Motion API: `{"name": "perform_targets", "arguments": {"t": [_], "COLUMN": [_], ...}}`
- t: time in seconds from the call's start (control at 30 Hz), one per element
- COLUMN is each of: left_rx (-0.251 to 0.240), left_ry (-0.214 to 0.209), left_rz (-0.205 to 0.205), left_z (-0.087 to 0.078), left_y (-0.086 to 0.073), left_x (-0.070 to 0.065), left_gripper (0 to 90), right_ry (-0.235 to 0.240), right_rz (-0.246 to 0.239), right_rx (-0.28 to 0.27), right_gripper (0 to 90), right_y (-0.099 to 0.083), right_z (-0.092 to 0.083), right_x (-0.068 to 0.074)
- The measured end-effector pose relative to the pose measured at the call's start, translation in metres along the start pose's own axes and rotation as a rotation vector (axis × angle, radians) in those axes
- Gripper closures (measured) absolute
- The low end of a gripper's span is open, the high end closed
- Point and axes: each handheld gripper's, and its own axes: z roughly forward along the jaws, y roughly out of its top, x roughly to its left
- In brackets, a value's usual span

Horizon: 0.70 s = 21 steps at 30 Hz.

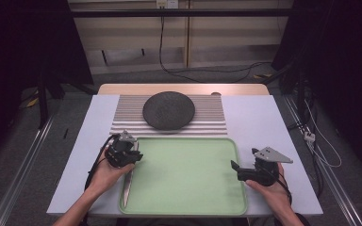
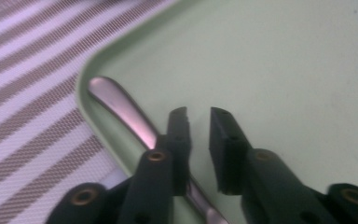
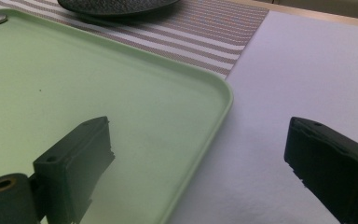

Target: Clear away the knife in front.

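Knife (image 1: 128, 181) lay along green tray's (image 1: 188, 207) left edge, long axis running toward person. Left hand-held gripper (image 2: 199, 122) sat right above handle, jaws slightly apart, nothing clamped. Right hand-held gripper (image 1: 238, 170) wide apart, far side.

Knife (image 2: 121, 105) partly hidden beneath the left gripper's (image 2: 199, 122) jaws.

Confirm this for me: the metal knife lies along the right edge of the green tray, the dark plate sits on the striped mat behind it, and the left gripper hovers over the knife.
One thing is wrong: the knife lies along the left edge of the green tray, not the right, as the high view shows. The dark plate does sit on the striped mat, and the left gripper is over the knife.
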Motion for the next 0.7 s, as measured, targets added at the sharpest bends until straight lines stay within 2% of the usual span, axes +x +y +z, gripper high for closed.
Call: {"name": "perform_targets", "arguments": {"t": [0.1,0.2,0.27,0.3,0.4,0.5,0.53,0.6,0.7], "left_rx": [-0.032,-0.036,-0.038,-0.052,-0.116,-0.139,-0.139,-0.178,-0.202], "left_ry": [0.008,0.034,0.058,0.047,0.029,0.043,0.027,0.037,0.048], "left_rz": [-0.01,-0.021,-0.045,-0.044,-0.046,-0.031,-0.035,-0.031,-0.057], "left_z": [0.0,0.003,0.004,0.003,-0.005,-0.011,-0.011,-0.016,-0.023], "left_y": [0.001,0.003,0.006,0.008,0.009,0.008,0.008,0.006,0.004], "left_x": [0.0,0.002,0.002,0.003,0.002,-0.001,-0.001,-0.001,0.001], "left_gripper": [52.8,43.5,32.0,26.5,19.1,15.5,12.3,11.2,10.6], "right_ry": [0.0,0.0,-0.002,-0.002,-0.002,-0.001,0.0,0.0,-0.004], "right_rz": [0.0,0.002,0.002,0.003,0.004,0.008,0.007,0.004,0.005], "right_rx": [0.0,-0.001,-0.001,-0.002,-0.004,-0.003,-0.002,-0.003,-0.003], "right_gripper": [7.5,7.5,7.5,7.5,7.5,7.5,7.6,7.6,7.6], "right_y": [0.0,0.0,0.0,0.0,0.0,0.0,0.0,0.0,0.0], "right_z": [0.0,0.0,0.0,0.0,0.0,0.0,0.0,0.0,-0.001], "right_x": [-0.001,-0.001,-0.001,-0.001,-0.001,-0.001,-0.001,-0.001,-0.001]}}
